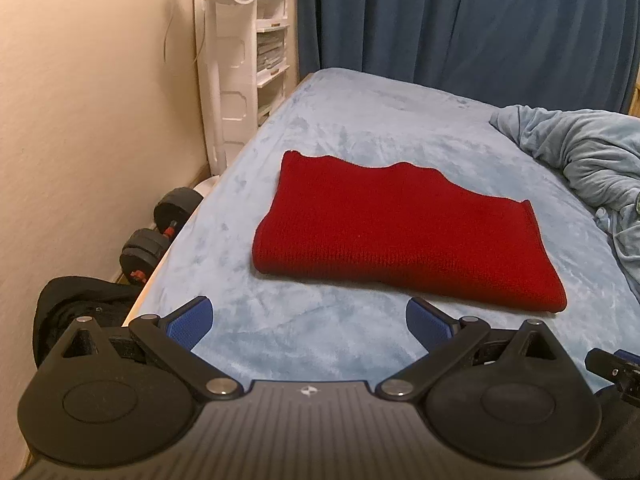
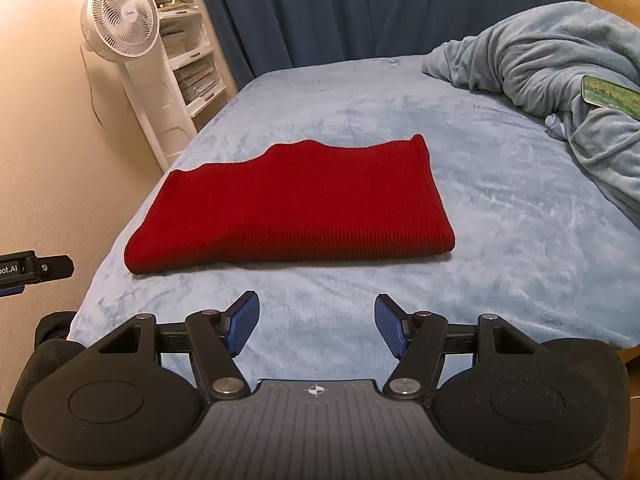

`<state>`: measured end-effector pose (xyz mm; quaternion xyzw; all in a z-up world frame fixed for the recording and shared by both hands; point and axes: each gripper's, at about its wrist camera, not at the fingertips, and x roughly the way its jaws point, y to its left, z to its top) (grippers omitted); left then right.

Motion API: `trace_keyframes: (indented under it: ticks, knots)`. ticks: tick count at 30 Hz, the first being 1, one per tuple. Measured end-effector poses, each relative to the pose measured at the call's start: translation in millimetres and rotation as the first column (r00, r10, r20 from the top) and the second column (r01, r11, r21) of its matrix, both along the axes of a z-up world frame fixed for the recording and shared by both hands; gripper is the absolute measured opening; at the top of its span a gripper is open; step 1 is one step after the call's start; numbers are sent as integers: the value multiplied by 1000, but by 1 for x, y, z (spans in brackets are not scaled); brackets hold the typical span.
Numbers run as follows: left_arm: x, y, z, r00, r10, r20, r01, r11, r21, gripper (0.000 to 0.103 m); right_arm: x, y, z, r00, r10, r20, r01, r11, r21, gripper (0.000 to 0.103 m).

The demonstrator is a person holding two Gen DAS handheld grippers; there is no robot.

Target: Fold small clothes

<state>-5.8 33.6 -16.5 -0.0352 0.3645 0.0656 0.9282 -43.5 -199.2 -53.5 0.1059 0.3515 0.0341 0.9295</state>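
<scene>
Red knitted garment, folded into a flat rectangle, lying on the pale blue bedspread near the bed's left edge. Left gripper and right gripper both held above the near end of the bed, short of the garment, blue-padded jaws spread apart, nothing between them. Rumpled blue blanket heaped at far right. White fan against the wall.

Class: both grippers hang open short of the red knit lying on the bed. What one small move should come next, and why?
Probably ease both grippers forward and down to the red knit's near edge. It lies flat, already folded at least once, on the bed. The left gripper and right gripper are open, empty and apart from it, so nothing can be folded until they reach that edge.
</scene>
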Motion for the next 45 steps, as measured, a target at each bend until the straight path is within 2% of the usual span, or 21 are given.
trace_keyframes:
  ticks: [14, 22, 24, 27, 30, 32, 37, 40, 43, 45]
  knots:
    - [14, 4, -11, 1000, 18, -25, -18, 1000, 5, 103, 12, 0, -11, 999, -13, -39, 13, 1000, 9, 66]
    - [31, 14, -17, 998, 57, -40, -57, 998, -3, 103, 27, -7, -17, 997, -43, -60, 44, 999, 14, 66]
    - [38, 16, -18, 997, 67, -41, -67, 998, -7, 103, 34, -12, -18, 997, -56, -58, 58, 997, 47, 66]
    - [52, 22, -20, 995, 88, -40, -89, 996, -10, 103, 50, -31, -23, 993, -101, -65, 111, 979, 171, 69]
    - [69, 31, -25, 991, 125, -40, -125, 992, -13, 103, 76, -53, -40, 980, -162, -118, 191, 935, 299, 71]
    - [83, 41, -32, 986, 162, -50, -163, 986, -20, 103, 93, -69, -56, 962, -214, -169, 264, 889, 375, 72]
    - [114, 66, -48, 968, 236, -81, -239, 971, -18, 103, 127, -103, -99, 898, -335, -286, 439, 726, 529, 73]
    - [132, 74, -56, 963, 254, -95, -255, 967, -6, 103, 144, -117, -119, 847, -403, -347, 531, 619, 578, 73]
    - [148, 76, -65, 956, 264, -124, -265, 964, 13, 103, 162, -122, -132, 818, -436, -376, 574, 574, 583, 74]
    - [159, 75, -72, 951, 269, -154, -267, 963, 29, 103, 175, -122, -140, 825, -417, -380, 564, 573, 595, 72]
